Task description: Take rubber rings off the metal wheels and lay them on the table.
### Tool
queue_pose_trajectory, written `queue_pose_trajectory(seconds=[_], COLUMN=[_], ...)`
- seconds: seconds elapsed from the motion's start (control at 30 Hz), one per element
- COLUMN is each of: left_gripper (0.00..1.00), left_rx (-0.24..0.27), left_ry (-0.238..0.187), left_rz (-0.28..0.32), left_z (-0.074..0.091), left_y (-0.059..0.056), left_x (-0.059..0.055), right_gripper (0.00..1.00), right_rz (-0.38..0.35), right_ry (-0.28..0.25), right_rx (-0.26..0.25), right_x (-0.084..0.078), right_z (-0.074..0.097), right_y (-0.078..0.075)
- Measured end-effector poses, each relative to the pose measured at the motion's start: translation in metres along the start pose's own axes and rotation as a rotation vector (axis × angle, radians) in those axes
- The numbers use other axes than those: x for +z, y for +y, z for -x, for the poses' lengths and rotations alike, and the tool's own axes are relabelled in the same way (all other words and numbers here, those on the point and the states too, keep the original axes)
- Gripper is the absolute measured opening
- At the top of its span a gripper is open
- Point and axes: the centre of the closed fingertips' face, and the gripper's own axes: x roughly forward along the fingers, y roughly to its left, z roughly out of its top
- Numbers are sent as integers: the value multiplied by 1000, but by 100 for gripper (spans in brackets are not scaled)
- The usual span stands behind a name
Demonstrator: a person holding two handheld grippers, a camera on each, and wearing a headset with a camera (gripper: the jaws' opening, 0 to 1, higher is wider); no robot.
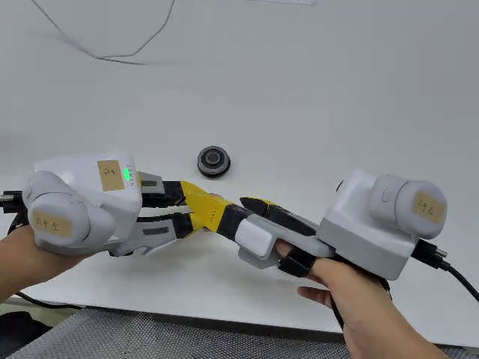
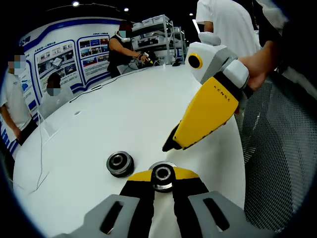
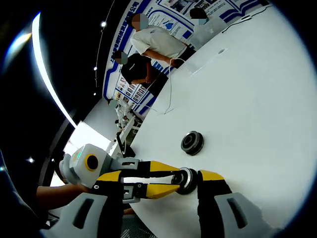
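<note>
- Left tongs [image 2: 162, 176] are clenched on the held wheel [image 2: 162, 171], gripping it by its rim, just on the person's side of the loose wheel [image 1: 213, 161].
- Right tongs [image 2: 171, 145] are released. In the right gripper view their jaws stand well apart, with 1 yellow tip just beside the held wheel, also on the person's side of the loose wheel.
- That loose wheel lies flat on the white bench [image 1: 337, 90], apart from both tongs. Its dark outer band looks like a rubber ring [image 2: 120, 175] seated on it.
- I cannot tell whether the held wheel carries a ring; its rim reads as bare metal in the left gripper view.
- Each wheel is probably heavy for its size, stiff and smooth, so it may slip or twist in 2 narrow tips.
- A ring should be soft, stretchy and grippy. The best hold is likely a pinch on a short stretch of its outer edge, to roll it over the flange while the other tongs brace the metal.
</note>
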Motion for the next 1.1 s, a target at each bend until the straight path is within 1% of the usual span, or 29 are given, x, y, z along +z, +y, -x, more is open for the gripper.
queue_pose_trajectory(seconds=[0.13, 0.43, 0.53, 0.63, 0.73, 0.9, 1.1], left_gripper=[14, 14, 14, 14, 14, 14, 14], left_rx=[0, 0, 0, 1, 3, 2, 2], left_ry=[-3, -5, -6, -5, -4, -3, -4], left_rz=[2, 5, 4, 5, 6, 5, 5], left_z=[0, 0, 0, 0, 0, 0, 0], left_y=[-1, -2, -3, -3, -3, -3, -3], left_x=[1, 2, 2, 3, 3, 4, 4], right_gripper=[61, 60, 60, 60, 60, 60, 61], right_rz=[-21, -34, -55, -43, -53, -60, -51], right_ry=[19, 47, 63, 74, 69, 79, 85], right_rx=[3, 0, 3, -5, -1, -15, -17], right_x=[-4, -8, -12, -16, -15, -17, -17], right_z=[-2, -6, -7, -6, -6, -7, -7], right_y=[-1, -1, -1, -2, -1, -4, -3])
